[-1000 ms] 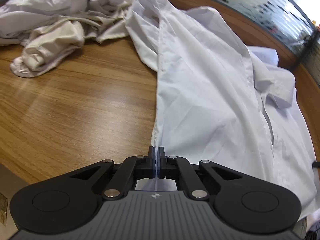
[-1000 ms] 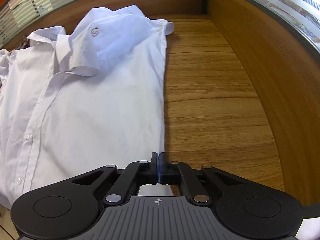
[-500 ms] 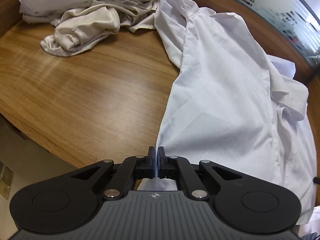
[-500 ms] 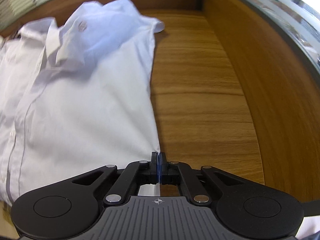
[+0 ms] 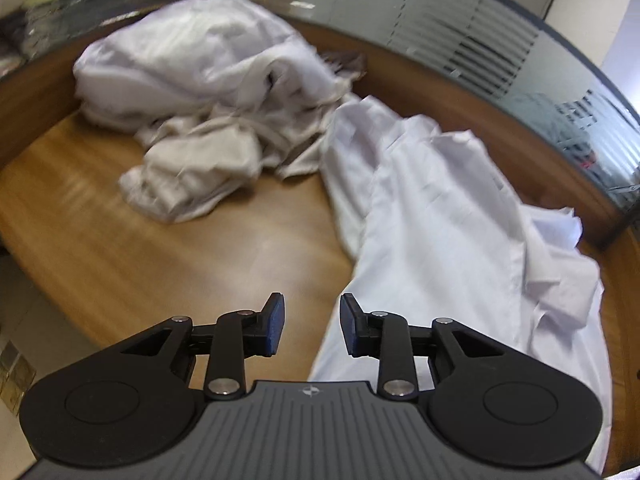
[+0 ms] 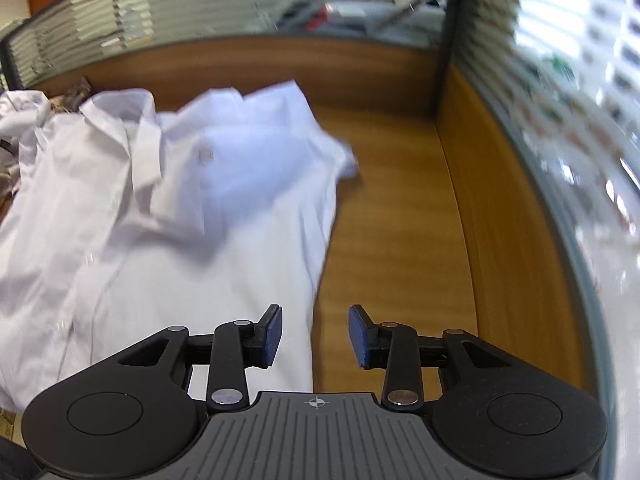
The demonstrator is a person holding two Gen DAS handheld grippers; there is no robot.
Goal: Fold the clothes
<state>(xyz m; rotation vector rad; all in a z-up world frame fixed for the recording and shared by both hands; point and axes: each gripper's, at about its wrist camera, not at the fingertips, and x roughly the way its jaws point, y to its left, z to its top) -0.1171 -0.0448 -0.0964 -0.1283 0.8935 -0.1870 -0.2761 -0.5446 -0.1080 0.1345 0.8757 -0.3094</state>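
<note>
1. left gripper [image 5: 311,325] hangs above the near part of the wooden table [image 5: 168,248], pointing down and forward; its jaws are opening, with a clear gap between the 2 blue pads [image 5: 275,324] and nothing pinched between them.
2. seen through that gap are bare table and the left edge of the white shirt [image 5: 440,224] lying below – the cloth is under the gripper, not in it.
3. right gripper [image 6: 315,334] hangs over the shirt's other side edge; its jaws are opening too, blue pads [image 6: 273,334] apart, with nothing clamped.
4. in the right wrist view the white shirt [image 6: 168,216] lies spread on the table [image 6: 396,216], filling the left half of the picture – its right edge runs down towards the gap between the pads.
5. its collar [image 6: 120,116] lies at the far end, and a short sleeve [image 6: 320,148] is folded in over the chest, where a small logo [image 6: 205,153] shows, blurred.
6. a row of buttons runs down the front, too blurred to count.
7. in the left wrist view a heap of crumpled white and cream clothes [image 5: 208,104] sits at the far left of the table, touching the shirt's far end.
8. a wooden partition [image 6: 500,216] topped with frosted, striped glass [image 6: 240,4] walls the table's far and right sides.
9. both views are smeared by motion blur.
</note>
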